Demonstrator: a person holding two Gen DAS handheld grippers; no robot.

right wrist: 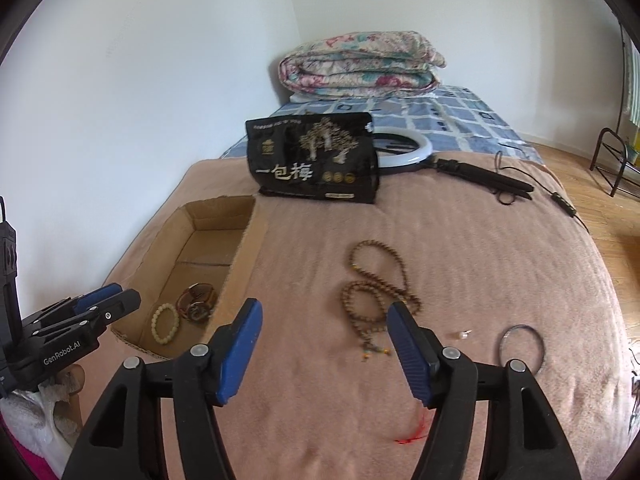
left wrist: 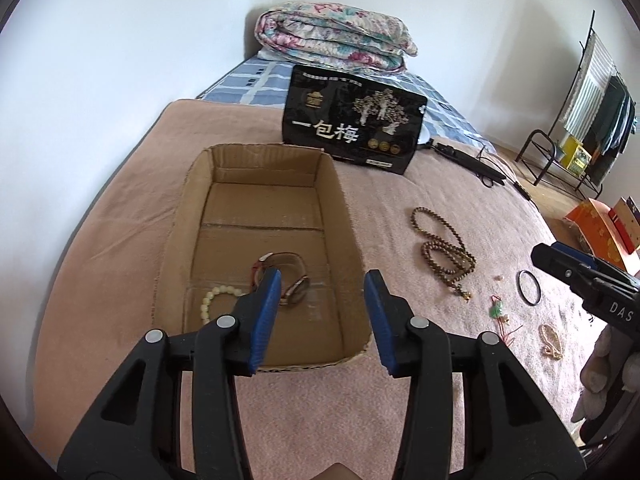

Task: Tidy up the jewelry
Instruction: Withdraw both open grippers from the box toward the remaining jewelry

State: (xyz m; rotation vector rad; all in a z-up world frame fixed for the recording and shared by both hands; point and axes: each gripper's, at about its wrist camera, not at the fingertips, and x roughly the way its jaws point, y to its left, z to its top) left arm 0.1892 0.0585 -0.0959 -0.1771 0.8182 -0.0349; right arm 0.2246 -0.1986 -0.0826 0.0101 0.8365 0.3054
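An open cardboard box (left wrist: 336,220) lies on the pink blanket and holds a brown-strap watch (left wrist: 294,276) and a pale bead bracelet (left wrist: 214,300). My left gripper (left wrist: 324,276) hangs open above the box's near end, nothing between its blue pads. To the right of the box lie a long brown bead necklace (right wrist: 376,292), a black bangle (right wrist: 522,344), a small pale charm (right wrist: 462,335), a green pendant on a red cord (left wrist: 497,312) and a pearl bracelet (left wrist: 551,340). My right gripper (right wrist: 324,306) stands open and empty over the blanket just left of the necklace.
A black snack bag (right wrist: 316,160) stands behind the box, with a ring light and its cable (right wrist: 416,148) beside it. A folded floral quilt (right wrist: 360,64) lies at the bed's far end. A clothes rack (left wrist: 592,120) and an orange bag (left wrist: 600,224) stand on the floor to the right.
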